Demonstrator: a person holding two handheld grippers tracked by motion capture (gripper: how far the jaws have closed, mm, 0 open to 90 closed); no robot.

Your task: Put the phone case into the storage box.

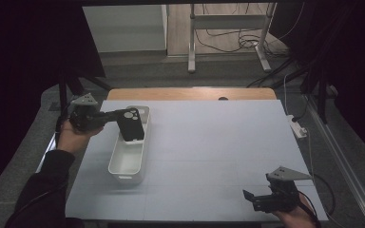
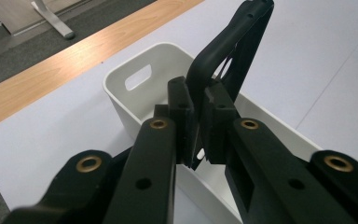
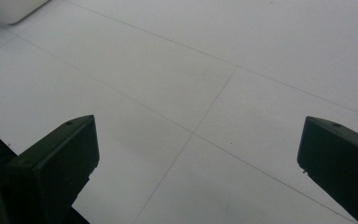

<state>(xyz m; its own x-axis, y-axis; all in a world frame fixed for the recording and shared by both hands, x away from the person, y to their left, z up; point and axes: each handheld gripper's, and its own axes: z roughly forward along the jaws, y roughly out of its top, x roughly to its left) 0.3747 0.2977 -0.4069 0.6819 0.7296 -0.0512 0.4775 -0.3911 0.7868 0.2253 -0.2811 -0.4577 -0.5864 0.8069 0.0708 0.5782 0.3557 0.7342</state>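
Two jaws of the left gripper point(image 2: 196, 133) are pinched tight on the edge of a black phone case point(image 1: 130, 124), pads point(image 2: 182, 122) pressing the thin wall from both sides. From that grip the case runs outward and away from the hand; in the left gripper view its curved rim point(image 2: 223, 44) rises up past the jaws, and its long axis runs roughly along the gripper's line. In the high view it hangs over the far half of the white bin point(image 1: 129, 164), camera cut-outs facing up, apparently above the cavity rather than resting in it; contact with the rim I can't tell. The bin's long axis runs near-to-far on the grey mat point(image 1: 218, 156), so the case sits roughly in line with it and straight down looks like the drop direction. The right gripper point(image 1: 259, 199) sits well apart at the near right corner, jaws spread wide over bare mat, holding nothing. The left hand point(image 1: 71, 135) is clearly the one doing the work.
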